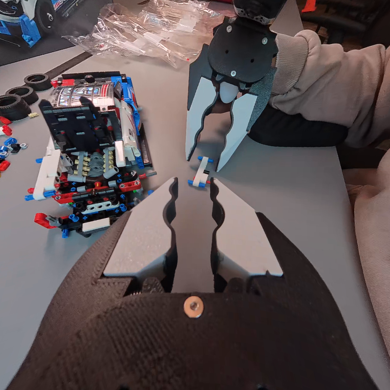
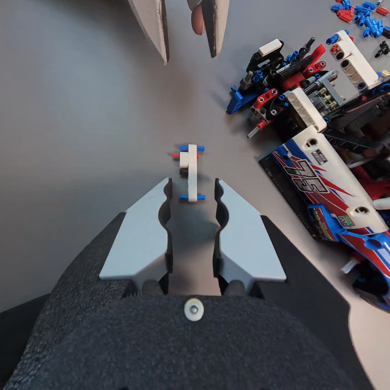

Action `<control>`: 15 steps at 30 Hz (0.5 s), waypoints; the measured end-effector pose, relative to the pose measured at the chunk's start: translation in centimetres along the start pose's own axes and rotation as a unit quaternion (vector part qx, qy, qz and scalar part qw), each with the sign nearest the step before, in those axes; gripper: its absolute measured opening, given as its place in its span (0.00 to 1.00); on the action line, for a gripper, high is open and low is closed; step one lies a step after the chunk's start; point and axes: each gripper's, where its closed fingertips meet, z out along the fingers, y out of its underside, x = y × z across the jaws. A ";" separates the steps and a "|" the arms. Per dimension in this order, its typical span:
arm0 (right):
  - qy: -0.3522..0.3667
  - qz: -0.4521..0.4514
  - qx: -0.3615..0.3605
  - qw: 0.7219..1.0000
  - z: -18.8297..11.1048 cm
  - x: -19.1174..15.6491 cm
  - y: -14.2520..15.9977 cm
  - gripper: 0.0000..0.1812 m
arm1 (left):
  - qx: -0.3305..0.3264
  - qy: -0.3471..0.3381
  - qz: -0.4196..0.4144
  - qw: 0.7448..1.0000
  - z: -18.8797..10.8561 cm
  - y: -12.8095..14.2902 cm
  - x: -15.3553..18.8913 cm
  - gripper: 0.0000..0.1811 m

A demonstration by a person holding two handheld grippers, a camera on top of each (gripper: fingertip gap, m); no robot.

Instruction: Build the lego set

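Observation:
A small white beam piece [image 1: 201,172] with blue and red pins lies flat on the grey table, between the two grippers; it also shows in the right wrist view [image 2: 192,175]. My left gripper [image 1: 193,181] is open and empty, tips just short of the piece. My right gripper [image 2: 193,181] is open and empty, its tips on either side of the piece's near end; it shows in the left wrist view [image 1: 203,163] coming from the far side. The half-built red, white and blue car [image 1: 90,152] sits left of the piece, and shows in the right wrist view [image 2: 329,147] at the right.
Three black tyres [image 1: 19,99] and loose red and blue pins [image 1: 8,145] lie at the far left. Crumpled clear bags [image 1: 152,33] lie behind the car. More loose pins [image 2: 363,19] are at the top right. A person's sleeve [image 1: 329,88] rests at the table's right edge [image 1: 341,168]. The grippers' ends are close to 9 centimetres from one another.

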 end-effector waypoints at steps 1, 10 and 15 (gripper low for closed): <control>-0.004 0.009 0.002 1.000 -0.2 0.0 0.1 0.22 | 0.000 -0.013 -0.004 1.000 -0.1 0.0 -0.5 0.17; 0.140 -0.020 -0.013 0.990 -6.4 10.4 -0.5 0.44 | 0.036 -0.081 -0.087 0.992 -2.0 -0.4 -5.1 0.22; 0.077 -0.116 -0.152 0.979 -3.4 14.5 -1.1 0.62 | 0.022 -0.086 -0.076 0.993 -1.6 0.4 -5.2 0.22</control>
